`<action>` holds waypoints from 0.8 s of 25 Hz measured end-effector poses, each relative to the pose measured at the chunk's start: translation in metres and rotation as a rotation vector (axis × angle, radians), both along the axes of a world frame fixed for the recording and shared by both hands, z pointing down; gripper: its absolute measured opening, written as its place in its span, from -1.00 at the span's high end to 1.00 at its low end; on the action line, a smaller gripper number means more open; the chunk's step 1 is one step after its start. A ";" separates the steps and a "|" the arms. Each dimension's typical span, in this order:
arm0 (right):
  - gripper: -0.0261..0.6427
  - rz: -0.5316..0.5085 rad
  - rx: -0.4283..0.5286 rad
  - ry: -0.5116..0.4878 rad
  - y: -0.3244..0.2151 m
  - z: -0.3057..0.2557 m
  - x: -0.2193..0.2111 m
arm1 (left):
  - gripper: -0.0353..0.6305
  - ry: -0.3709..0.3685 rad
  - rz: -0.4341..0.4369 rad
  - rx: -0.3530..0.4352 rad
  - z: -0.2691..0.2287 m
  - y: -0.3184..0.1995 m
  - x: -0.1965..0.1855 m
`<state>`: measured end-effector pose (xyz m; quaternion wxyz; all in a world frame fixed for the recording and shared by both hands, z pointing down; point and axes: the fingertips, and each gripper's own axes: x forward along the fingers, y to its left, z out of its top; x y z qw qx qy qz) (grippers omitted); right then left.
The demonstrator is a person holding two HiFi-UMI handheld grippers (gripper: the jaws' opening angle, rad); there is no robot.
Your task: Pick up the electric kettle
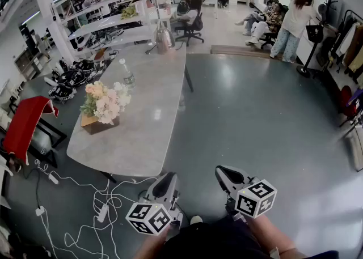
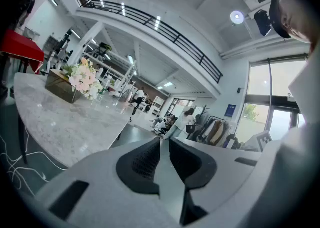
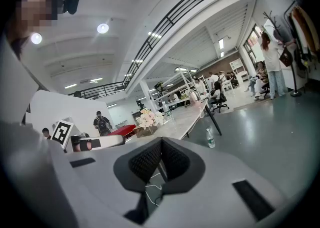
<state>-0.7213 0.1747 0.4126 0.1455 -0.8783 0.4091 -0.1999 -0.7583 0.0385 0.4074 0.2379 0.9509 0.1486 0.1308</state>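
The electric kettle (image 1: pixel 165 38), a silvery jug, stands at the far end of the long grey table (image 1: pixel 153 133); in the right gripper view it is a small shape (image 3: pixel 192 96) far down the table. Both grippers hang low in front of me, off the table's near end and far from the kettle. My left gripper (image 1: pixel 165 183) has its pads (image 2: pixel 150 159) a thin slit apart with nothing between them. My right gripper (image 1: pixel 223 174) is shut and empty, its pads (image 3: pixel 148 159) meeting at the tips.
A flower arrangement in a box (image 1: pixel 104 106) and a water bottle (image 1: pixel 127 74) stand on the table. White cables (image 1: pixel 91 207) trail over the floor at left beside a red-draped stand (image 1: pixel 25 124). An office chair (image 1: pixel 191 25) and people are beyond the table.
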 end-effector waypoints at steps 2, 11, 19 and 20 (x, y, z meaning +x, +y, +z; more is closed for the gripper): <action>0.90 0.007 0.002 -0.013 -0.004 0.001 -0.001 | 0.73 0.002 -0.002 0.004 -0.002 -0.004 -0.004; 0.90 0.030 0.020 -0.030 -0.020 0.006 -0.005 | 0.73 -0.005 -0.001 0.006 0.002 -0.023 -0.009; 0.90 0.046 0.053 -0.034 -0.014 0.008 -0.002 | 0.73 0.009 0.035 -0.023 0.009 -0.016 -0.003; 0.90 0.049 0.048 -0.036 -0.012 0.009 0.002 | 0.73 0.006 0.041 -0.014 0.010 -0.014 0.000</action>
